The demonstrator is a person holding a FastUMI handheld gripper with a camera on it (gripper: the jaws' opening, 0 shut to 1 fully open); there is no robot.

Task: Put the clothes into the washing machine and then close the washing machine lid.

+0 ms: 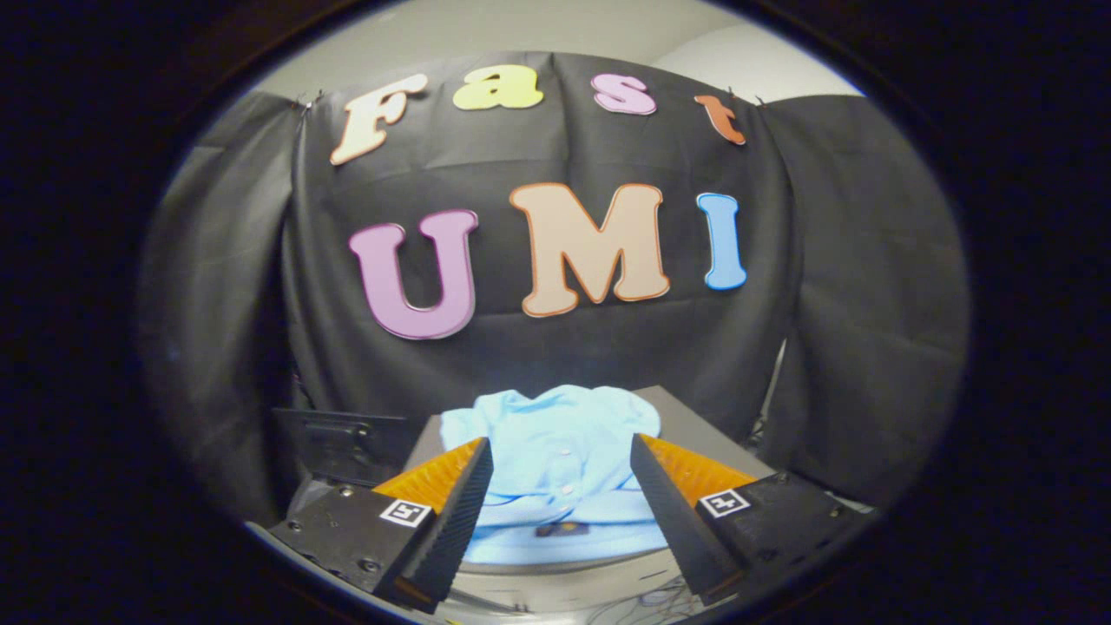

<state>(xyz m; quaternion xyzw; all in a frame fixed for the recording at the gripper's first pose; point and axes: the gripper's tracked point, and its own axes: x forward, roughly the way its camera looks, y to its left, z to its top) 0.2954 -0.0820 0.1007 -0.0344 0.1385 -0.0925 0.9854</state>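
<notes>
Grey worktop [694, 430] carries the scene, its near rim running pale just under the fingers. Closest in, the gripper [562, 456] hangs with its fingers spread wide apart, pressing on nothing. Between them and slightly ahead lies a light blue button-up shirt [555, 451], crumpled in a loose heap on the grey surface, its row of small buttons facing up and a dark label near its closest hem. Left of the shirt, just beyond the left finger, a dark panel [343, 443] stands tilted up; whether it is the washing machine lid cannot be told. Farthest back hangs the black cloth wall [538, 347], with pale room wall [521, 30] above it.
</notes>
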